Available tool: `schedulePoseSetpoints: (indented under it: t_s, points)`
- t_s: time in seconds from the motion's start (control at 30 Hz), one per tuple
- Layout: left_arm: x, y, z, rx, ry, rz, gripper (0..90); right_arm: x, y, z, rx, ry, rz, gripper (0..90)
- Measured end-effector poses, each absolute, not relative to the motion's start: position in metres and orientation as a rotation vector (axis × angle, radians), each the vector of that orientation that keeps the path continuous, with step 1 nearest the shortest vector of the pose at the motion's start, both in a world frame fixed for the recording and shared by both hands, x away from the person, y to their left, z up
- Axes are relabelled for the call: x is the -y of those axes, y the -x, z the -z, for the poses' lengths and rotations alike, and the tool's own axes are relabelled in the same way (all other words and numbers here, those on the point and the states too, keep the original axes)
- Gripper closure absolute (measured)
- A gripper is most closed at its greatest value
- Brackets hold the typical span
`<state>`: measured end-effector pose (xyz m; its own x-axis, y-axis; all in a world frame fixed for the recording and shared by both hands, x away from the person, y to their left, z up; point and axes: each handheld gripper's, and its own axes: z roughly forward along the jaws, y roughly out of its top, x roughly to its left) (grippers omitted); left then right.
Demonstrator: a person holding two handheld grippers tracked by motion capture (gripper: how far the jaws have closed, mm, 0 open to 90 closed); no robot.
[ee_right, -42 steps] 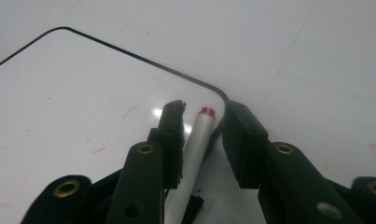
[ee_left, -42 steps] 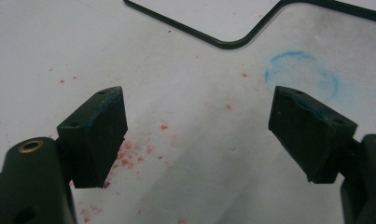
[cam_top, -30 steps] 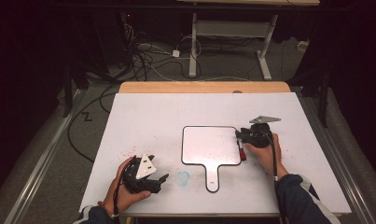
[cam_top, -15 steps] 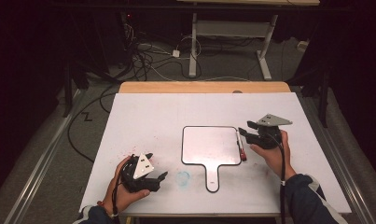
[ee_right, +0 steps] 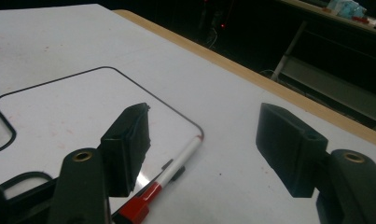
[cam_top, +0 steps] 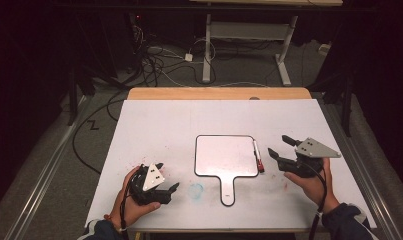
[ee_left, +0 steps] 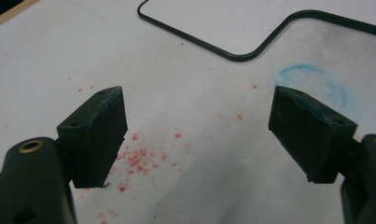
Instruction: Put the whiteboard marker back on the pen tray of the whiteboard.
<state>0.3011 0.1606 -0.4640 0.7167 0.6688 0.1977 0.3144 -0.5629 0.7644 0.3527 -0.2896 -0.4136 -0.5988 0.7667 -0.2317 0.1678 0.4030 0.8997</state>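
Observation:
A small white board (cam_top: 224,156) with a black rim and a short handle lies flat in the middle of the table. A white marker (cam_top: 257,156) with a red cap rests along its right edge. My right gripper (cam_top: 279,145) hovers just right of the marker, lifted off the table. Its jaws have just been opening and nothing is between them. In the right gripper view the marker (ee_right: 176,165) lies on the table below the gripper (ee_right: 206,135), near the board (ee_right: 73,116). My left gripper (cam_top: 167,175) rests open at the front left; its jaws (ee_left: 202,126) are wide and hold nothing.
The white table top (cam_top: 164,125) carries red specks (ee_left: 139,156) and a faint blue ring (ee_left: 316,81) near the board's handle. A wooden strip (cam_top: 219,93) runs along the far edge. Cables and desk legs stand on the dark floor beyond.
My right gripper has drawn back to the right and upward from the board's edge, its jaws spreading apart. The marker now lies uncovered beside the board. The left hand has stayed still.

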Motion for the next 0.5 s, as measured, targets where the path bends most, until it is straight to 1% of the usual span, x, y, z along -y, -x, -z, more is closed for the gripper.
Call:
schedulePoseSetpoints:
  t_s: [0.03,0.07,0.1,0.37,0.5]
  points:
    - [-0.161,-0.301,0.464,-0.744,-2.184,-0.628,18.6,0.292,-0.349,0.414,-2.013,-0.789,-1.191,34.2]
    - [-0.161,-0.301,0.463,-0.743,-2.185,-0.643,18.6,0.295,-0.345,0.415,-2.000,-0.786,-1.198,30.2]
    - [-0.162,-0.300,0.463,-0.741,-2.187,-0.655,18.6,0.297,-0.342,0.416,-1.996,-0.792,-1.202,28.7]
    - [-0.163,-0.301,0.462,-0.755,-2.182,-0.666,17.7,0.311,-0.308,0.426,-1.957,-0.785,-1.245,25.9]
    - [-0.162,-0.300,0.461,-0.744,-2.184,-0.671,17.7,0.314,-0.296,0.435,-1.962,-0.799,-1.222,26.3]
